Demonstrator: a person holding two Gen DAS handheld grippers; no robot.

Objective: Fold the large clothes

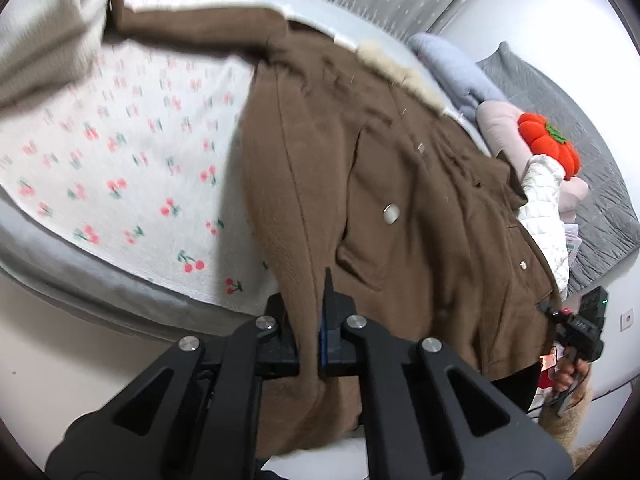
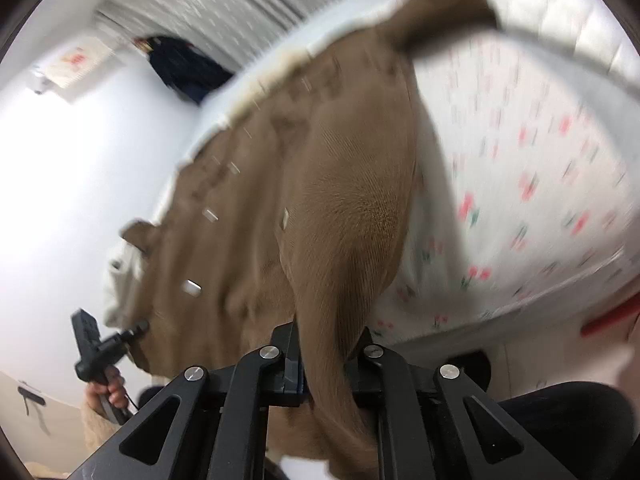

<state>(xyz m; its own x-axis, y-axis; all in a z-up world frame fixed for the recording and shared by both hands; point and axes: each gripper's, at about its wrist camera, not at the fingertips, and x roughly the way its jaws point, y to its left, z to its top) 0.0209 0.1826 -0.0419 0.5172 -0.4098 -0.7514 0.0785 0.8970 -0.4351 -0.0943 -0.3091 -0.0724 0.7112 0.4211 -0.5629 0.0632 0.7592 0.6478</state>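
A large brown coat [image 1: 400,160] with a pale fur collar [image 1: 404,72] lies spread across the bed. My left gripper [image 1: 310,320] is shut on a bunched fold of the coat's near edge, and the cloth runs up from between its fingers. In the right wrist view, which is blurred, my right gripper [image 2: 326,344] is shut on another fold of the same coat [image 2: 320,160]. Each view also shows the other gripper at the coat's hem, held by a hand: the right gripper [image 1: 546,308] and the left gripper [image 2: 140,326].
The bed carries a white cherry-print sheet [image 1: 120,140] and has a grey near edge [image 1: 80,280]. An orange pumpkin cushion [image 1: 548,148], a white quilted garment [image 1: 548,208] and a grey-blue garment [image 1: 452,64] lie beyond the coat. A beige garment [image 1: 40,40] lies far left.
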